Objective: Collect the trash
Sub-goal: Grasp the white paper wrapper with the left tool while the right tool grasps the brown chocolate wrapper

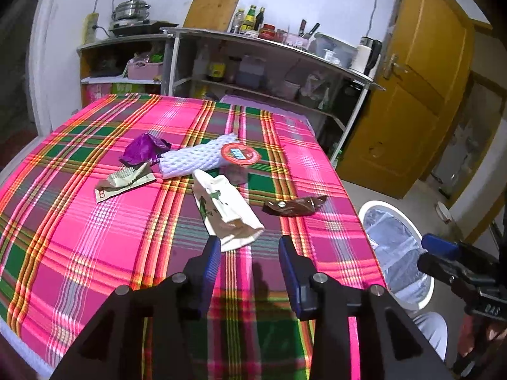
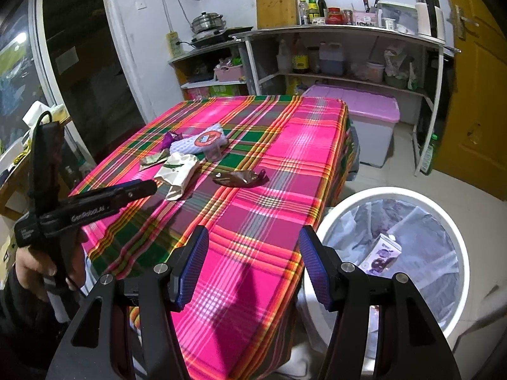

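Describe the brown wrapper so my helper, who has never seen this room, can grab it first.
On the pink plaid tablecloth, look toward the edge nearest the white trash bin. The brown wrapper lies there alone, apart from the clustered litter: dark, glossy, crinkled, the only brown piece.

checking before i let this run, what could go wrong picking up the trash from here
1. The left claw is open right at the white paper bag; the bag is flat and crumpled, so the fingers may pinch the tablecloth too.
2. The plastic cup rests against the foam net; grabbing one may tip the other.
3. The bin sits beside the table, so a loose hold could drop trash on the floor.
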The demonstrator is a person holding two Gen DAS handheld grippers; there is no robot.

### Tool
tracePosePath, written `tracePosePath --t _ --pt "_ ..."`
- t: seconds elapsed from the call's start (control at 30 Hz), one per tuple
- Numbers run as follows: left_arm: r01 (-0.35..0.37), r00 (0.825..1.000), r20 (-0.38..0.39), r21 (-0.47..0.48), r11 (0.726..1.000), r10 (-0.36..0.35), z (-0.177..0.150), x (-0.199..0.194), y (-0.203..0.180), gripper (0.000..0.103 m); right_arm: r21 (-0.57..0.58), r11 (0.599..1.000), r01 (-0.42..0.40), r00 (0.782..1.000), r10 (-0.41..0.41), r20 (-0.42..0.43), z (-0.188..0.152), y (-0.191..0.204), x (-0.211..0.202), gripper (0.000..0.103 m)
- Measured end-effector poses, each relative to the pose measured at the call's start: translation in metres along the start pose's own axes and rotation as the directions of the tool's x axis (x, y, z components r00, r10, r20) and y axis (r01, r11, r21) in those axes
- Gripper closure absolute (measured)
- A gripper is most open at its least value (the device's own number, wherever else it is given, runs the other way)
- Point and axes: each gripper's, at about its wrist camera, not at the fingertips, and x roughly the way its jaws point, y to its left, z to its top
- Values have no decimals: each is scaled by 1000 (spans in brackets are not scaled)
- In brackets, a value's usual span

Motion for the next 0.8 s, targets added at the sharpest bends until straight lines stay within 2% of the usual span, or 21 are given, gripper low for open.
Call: tracePosePath --t 0.3,0.57,0.63,0.67,0.8 --pt "37 998 -37 -89 995 -41 11 30 15 66 9 1000 1 1000 0 -26 11 -7 21 43" --pt "72 997 -33 -104 992 -76 19 43 12 66 -4 1000 -10 999 10 -51 26 -8 51 43" --pt "77 996 -32 -109 991 -81 20 46 14 69 -19 1000 -14 998 13 -60 32 -5 59 43" --pt "76 996 -34 -112 991 -80 20 47 14 76 -29 999 -18 998 16 -62 34 -4 62 43" --pt "70 997 -30 -113 991 -73 21 48 20 86 -81 996 -27 997 22 -69 46 5 76 43"
